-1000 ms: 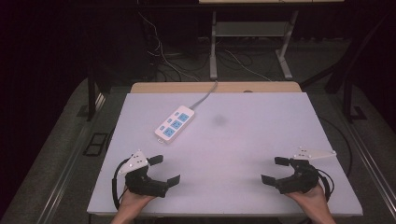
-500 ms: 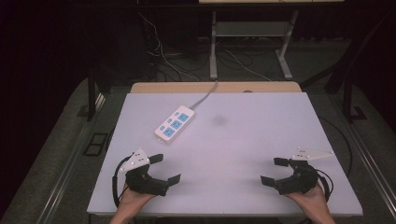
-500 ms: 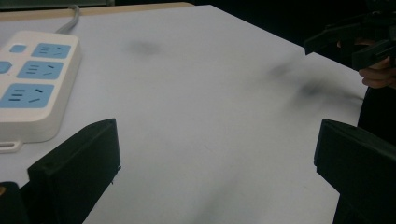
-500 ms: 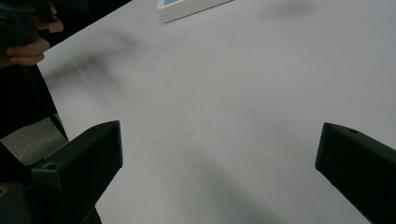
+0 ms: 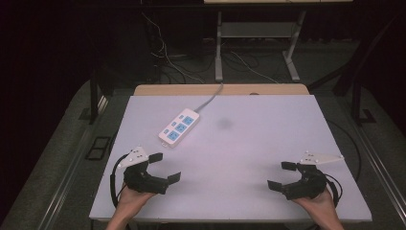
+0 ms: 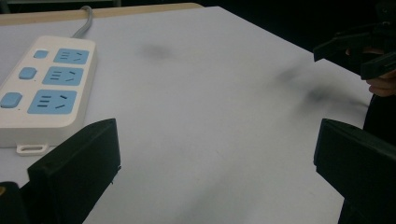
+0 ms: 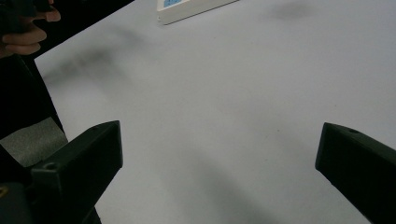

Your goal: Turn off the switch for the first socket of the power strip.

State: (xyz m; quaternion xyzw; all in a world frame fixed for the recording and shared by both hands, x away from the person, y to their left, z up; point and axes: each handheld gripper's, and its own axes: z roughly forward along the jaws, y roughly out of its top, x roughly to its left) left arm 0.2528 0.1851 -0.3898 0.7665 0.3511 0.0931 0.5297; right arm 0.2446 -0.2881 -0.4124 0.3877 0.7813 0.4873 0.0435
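A white power strip [image 5: 179, 127] with blue sockets lies on the pale table [image 5: 249, 143], left of centre, its grey cable running off the far edge. In the left gripper view the power strip [image 6: 44, 88] is at the upper left. My left gripper [image 5: 164, 167] rests near the front left of the table, open and empty, a short way in front of the strip. Near the front right my right gripper [image 5: 281, 175] is open too, with nothing between its jaws. In the right gripper view the power strip [image 7: 191, 10] peeks in at the top edge.
A dark smudge [image 5: 224, 123] marks the table right of the strip. Beyond the far edge are a wooden board [image 5: 220, 89], table legs and loose cables on the dark floor. A black floor panel [image 5: 98, 147] lies left of the table.
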